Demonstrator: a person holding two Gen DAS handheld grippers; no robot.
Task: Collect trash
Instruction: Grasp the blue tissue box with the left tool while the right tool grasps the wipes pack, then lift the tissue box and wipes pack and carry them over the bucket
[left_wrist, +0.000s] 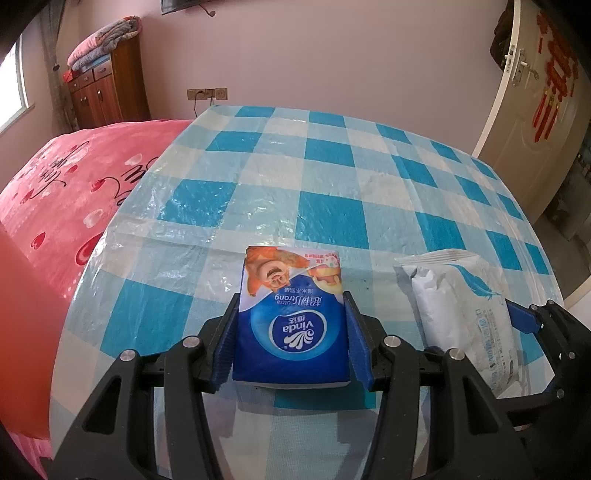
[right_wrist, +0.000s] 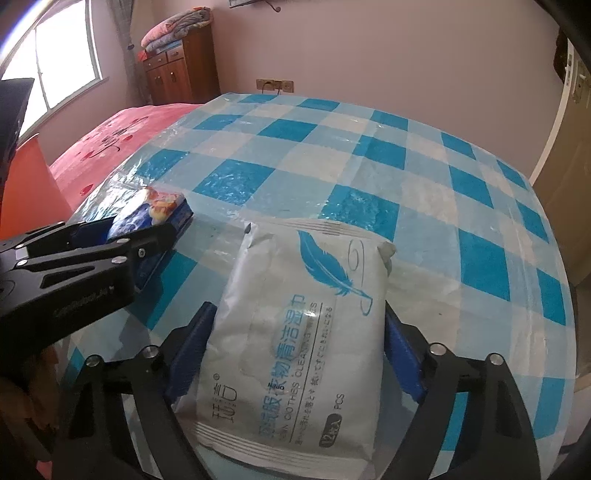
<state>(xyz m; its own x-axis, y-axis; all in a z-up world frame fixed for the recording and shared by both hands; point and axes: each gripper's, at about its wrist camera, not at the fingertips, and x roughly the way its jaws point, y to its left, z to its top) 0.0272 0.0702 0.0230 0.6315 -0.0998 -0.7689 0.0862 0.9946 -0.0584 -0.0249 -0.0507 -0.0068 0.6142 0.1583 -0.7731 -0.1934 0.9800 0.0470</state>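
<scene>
On the near counter (left_wrist: 332, 206) edge: blue tissue pack (left_wrist: 291, 325) clamped in left tongs (left_wrist: 291, 314); white wipes packet (right_wrist: 295, 332) between right tongs (right_wrist: 299, 325), pads apparently touching. Neither lifted nor binned yet.

Bright window (right_wrist: 55, 62) daylight, sharp focus, fisheye-curved edges

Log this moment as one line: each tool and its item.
left tool: shut on tissue pack | right tool: around wipes pack | surface: checked table
</scene>
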